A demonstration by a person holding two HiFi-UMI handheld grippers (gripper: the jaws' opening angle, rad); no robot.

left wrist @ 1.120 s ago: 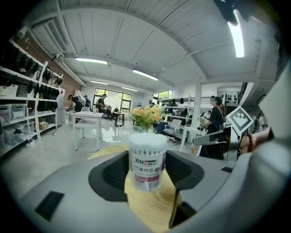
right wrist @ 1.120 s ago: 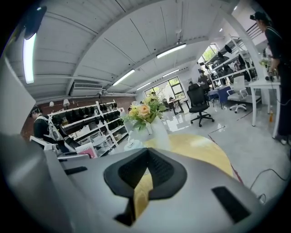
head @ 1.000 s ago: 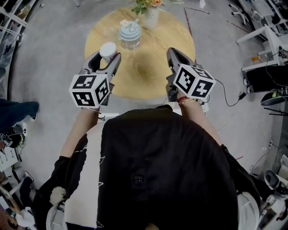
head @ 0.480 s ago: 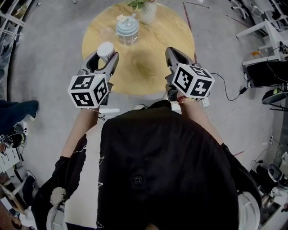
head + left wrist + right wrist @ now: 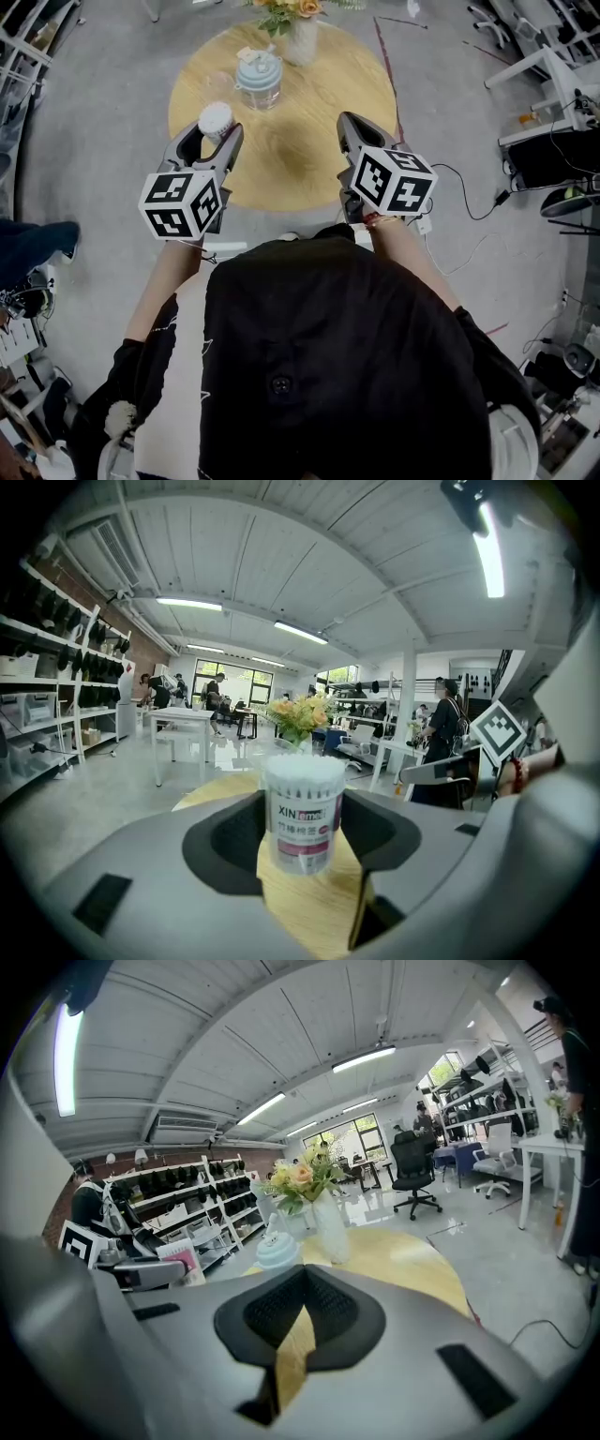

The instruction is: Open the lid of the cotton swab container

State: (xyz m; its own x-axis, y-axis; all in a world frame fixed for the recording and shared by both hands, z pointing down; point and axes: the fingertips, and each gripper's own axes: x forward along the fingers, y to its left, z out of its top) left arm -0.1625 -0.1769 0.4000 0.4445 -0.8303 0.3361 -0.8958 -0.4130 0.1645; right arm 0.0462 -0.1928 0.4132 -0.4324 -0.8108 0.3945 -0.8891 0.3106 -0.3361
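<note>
We have the cotton swab container [image 5: 302, 808] clamped between the pads of the left tool [image 5: 215, 129], which press on its two sides about halfway up. It stands upright, long axis vertical, with its white top end facing up and clear of the jaws. In the head view it sits over the near left edge of the round tabletop [image 5: 309, 141]; we cannot tell whether its base touches the wood. The right tool [image 5: 345, 124] is clenched on nothing, its pads meeting with only tabletop showing beyond them. It hangs at about the same depth as the left one and well apart from it, so the container lies straight off to its left. We judge that the lid work falls to this free right tool, which would need to spread its jaws, cross leftward and come onto the top end from above. We cannot make out where the lid's seam runs. By our count there is one swab container, two tools, one blue-lidded jar [image 5: 259, 77] and one vase of flowers [image 5: 302, 39], both farther back.
</note>
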